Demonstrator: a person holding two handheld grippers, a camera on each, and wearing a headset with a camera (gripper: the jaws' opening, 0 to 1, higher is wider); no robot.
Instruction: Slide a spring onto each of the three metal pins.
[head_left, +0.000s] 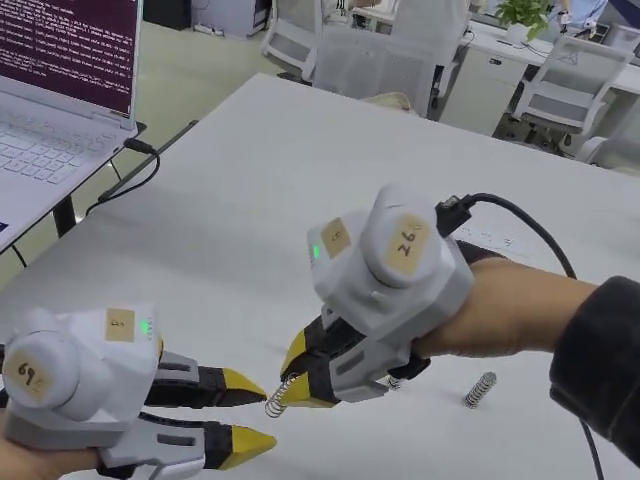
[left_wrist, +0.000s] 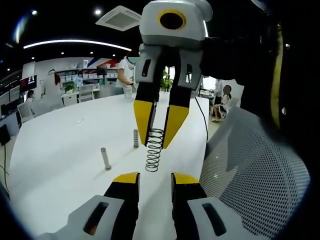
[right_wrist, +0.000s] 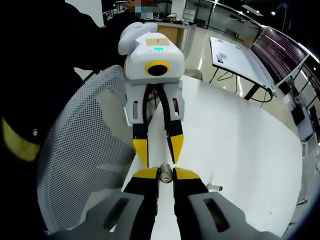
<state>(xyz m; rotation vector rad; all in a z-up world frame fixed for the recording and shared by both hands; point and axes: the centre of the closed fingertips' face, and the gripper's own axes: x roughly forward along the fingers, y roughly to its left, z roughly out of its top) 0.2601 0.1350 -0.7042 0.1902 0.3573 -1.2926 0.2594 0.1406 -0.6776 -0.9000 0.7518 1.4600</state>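
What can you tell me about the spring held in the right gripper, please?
The spring is a slim, open-wound coil of bare silvery wire. The right gripper pinches one end between its yellow-tipped jaws, and the rest sticks out free past the tips, over the white table. It points toward the open left gripper and does not touch it. Whether its free end touches the table is unclear.

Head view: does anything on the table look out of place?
Mildly: a loose spring lies on its side on the white table by the forearm; the right hand-held gripper grips a second spring.
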